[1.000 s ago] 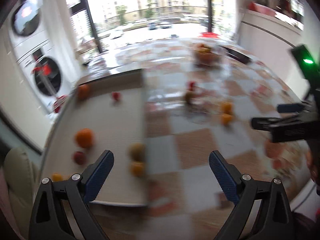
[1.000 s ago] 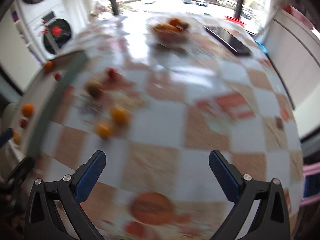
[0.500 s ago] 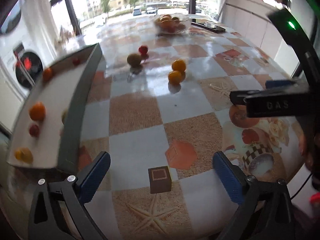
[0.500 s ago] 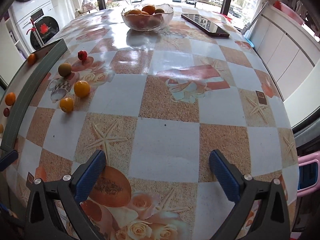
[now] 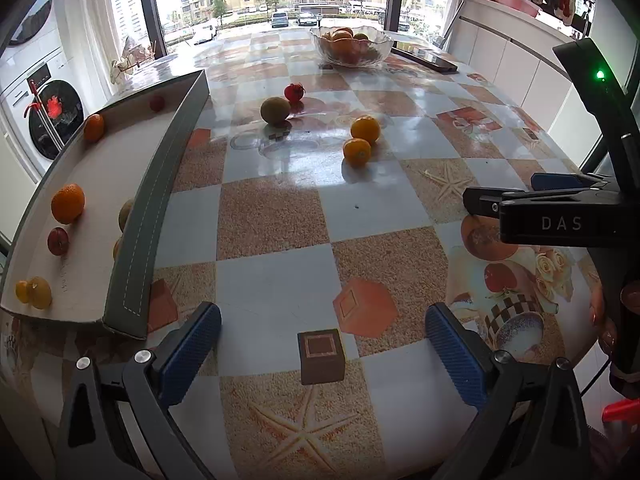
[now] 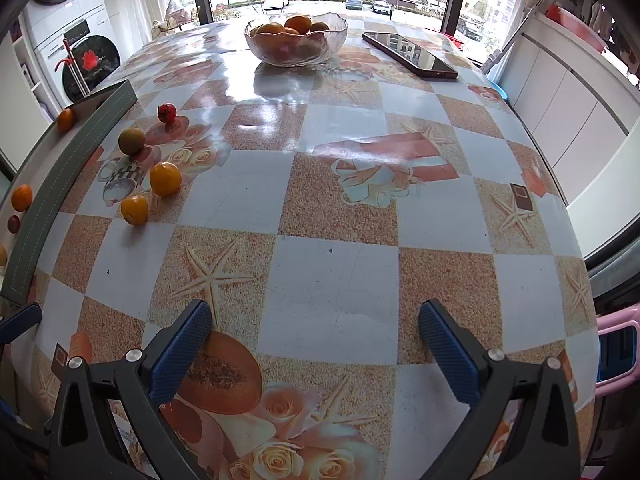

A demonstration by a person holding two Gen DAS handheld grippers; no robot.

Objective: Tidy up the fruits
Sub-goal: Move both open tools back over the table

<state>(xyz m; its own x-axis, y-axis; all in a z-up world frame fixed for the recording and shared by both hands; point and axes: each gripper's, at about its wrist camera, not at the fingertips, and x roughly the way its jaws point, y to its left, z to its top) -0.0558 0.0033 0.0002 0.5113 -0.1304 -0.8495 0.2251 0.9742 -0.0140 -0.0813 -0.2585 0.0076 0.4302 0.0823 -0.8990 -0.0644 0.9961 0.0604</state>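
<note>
Sunlit windows with parked cars and tower blocks fill the top of both views, and a washing machine [image 5: 56, 120] sits at the upper left; below them a table [image 5: 276, 216] in a checked cloth printed with starfish and roses takes up nearly everything.

At the far left of the left wrist view lies a shallow grey tray [image 5: 138, 220] with fruit in it; an orange [image 5: 68, 203], a small red fruit [image 5: 58, 241] and a pair of yellow ones [image 5: 34, 292] are spread apart on its floor, with another orange [image 5: 93, 128] and a red one [image 5: 157, 103] further up.

Moving right, four loose fruits sit on the cloth near the tray wall; a kiwi [image 5: 275, 110], a small red fruit [image 5: 294, 92] just beside it, and two oranges [image 5: 365, 129] [image 5: 356, 152] touching each other.

Bottom centre, the left gripper [image 5: 322, 346] hangs over the cloth with its blue pads spread wide and nothing between them but a printed square.

Top centre right, a glass bowl [image 5: 352, 46] piled with fruit; beside it a dark phone [image 5: 426, 60].

In the right wrist view the right gripper [image 6: 316, 340] is likewise released, its pads wide apart above bare cloth; the loose fruits sit at that frame's left.
</note>
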